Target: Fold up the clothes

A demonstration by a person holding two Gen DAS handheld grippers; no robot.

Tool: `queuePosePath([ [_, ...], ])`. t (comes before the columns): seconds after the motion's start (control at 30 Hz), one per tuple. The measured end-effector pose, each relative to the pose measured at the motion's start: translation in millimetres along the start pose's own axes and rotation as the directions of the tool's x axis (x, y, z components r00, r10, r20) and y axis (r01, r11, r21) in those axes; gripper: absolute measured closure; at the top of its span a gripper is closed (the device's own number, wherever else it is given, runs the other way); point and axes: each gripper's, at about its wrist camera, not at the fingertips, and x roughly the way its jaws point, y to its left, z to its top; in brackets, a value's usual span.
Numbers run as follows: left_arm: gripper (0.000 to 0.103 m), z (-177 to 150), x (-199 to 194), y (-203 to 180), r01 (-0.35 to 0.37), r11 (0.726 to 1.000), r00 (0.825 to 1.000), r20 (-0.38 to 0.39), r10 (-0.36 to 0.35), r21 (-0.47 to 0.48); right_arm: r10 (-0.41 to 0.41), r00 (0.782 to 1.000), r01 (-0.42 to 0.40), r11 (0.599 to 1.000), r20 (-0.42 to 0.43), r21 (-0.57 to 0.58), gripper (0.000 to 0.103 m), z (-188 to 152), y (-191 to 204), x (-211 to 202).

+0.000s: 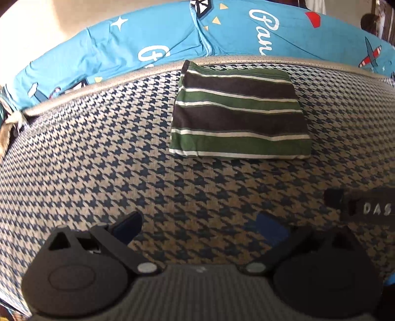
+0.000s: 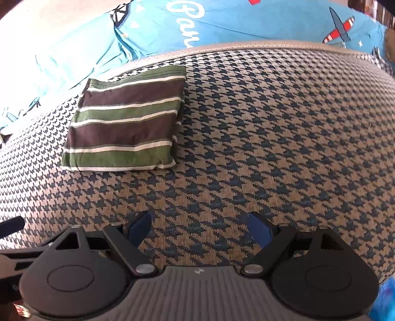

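A folded garment [image 1: 239, 116] with green, dark brown and white stripes lies flat near the far edge of a houndstooth-patterned surface [image 1: 98, 148]. The right wrist view has the same garment [image 2: 126, 123] at its upper left. My left gripper [image 1: 200, 229] hovers over the bare houndstooth cloth, well short of the garment, with its blue-padded fingers [image 1: 128, 227] spread wide and nothing between them. My right gripper [image 2: 200, 229] also stands open over the patterned surface [image 2: 271, 123], to the right of the garment, empty. Part of the right gripper's body [image 1: 365, 207] shows at the left view's right edge.
Behind the houndstooth surface lies bright blue bedding [image 1: 148, 44] printed with airplanes and white script, also seen as blue bedding [image 2: 222, 22] in the right view. A grey piped edge [image 1: 98, 89] borders the patterned surface. Wide stretches of bare houndstooth cloth surround the garment.
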Motion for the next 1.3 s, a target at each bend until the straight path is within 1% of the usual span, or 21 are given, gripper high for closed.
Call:
queuePosePath([
  [0.13,0.000,2,3,2,0.001,1.000,1.000,-0.016,-0.001,-0.020,0.014,1.000,-0.014,1.000,0.001,-0.009,0.017,1,3,0],
  [0.23,0.000,2,4,3,-0.007,1.000,1.000,-0.022,0.006,-0.024,-0.005,1.000,0.006,0.999,0.024,-0.040,0.017,1,8,-2],
  [0.33,0.000,3,5,4,-0.006,1.000,1.000,-0.024,0.005,-0.028,-0.012,1.000,0.014,0.998,0.029,-0.065,0.017,2,9,-2],
  [0.73,0.000,2,5,8,-0.006,1.000,1.000,-0.013,0.006,-0.010,-0.003,1.000,0.004,0.998,0.019,-0.065,0.017,3,9,-1],
  [1.3,0.000,2,3,2,-0.023,0.999,1.000,-0.009,0.023,-0.026,0.001,1.000,0.000,0.997,0.012,-0.074,0.017,4,11,3],
])
